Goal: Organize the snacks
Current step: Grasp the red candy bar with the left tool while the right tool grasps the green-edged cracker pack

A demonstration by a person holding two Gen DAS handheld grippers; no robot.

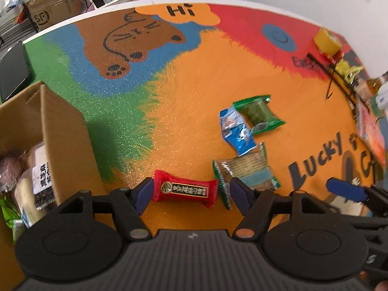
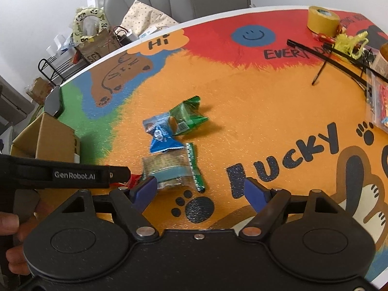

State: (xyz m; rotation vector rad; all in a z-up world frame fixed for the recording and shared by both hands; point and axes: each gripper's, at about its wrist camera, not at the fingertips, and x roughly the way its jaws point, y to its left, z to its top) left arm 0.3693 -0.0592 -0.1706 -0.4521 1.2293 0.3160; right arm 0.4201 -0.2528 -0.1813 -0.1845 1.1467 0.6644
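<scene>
Left gripper (image 1: 191, 195) hangs right over the red snack (image 1: 184, 192), jaws apart with the packet lying between the blue pads (image 1: 143, 195) — no squeeze showing yet, the wrapper looks undented. That packet lies flat on the mat (image 1: 184, 101), its long side running pad to pad, so the pads face its crimped ends. My call: it is light, a bit puffy, with a glossy film that could slide out of a shallow pinch. Better to bite across the filled middle than on the thin crimped ends, which would just fold. The filling may crumble, so a gentle close should do.

Right gripper (image 2: 199, 190) is wide apart too, with nothing between its pads; only printed mat shows in the gap. Its left pad (image 2: 145, 190) sits just beside the cracker pack (image 2: 169, 167), whether touching I cannot tell. This one looks flat and brittle inside clear film, so I'd take it across the short width, lightly.

Further out, the blue packet (image 2: 161, 133) and the green packet (image 2: 188, 116) overlap, both soft pillow bags, likely easy to lift singly once separated.

Over on the left stands the box (image 1: 65, 131), already holding several packets and near the red snack, so the carry looks short.
</scene>
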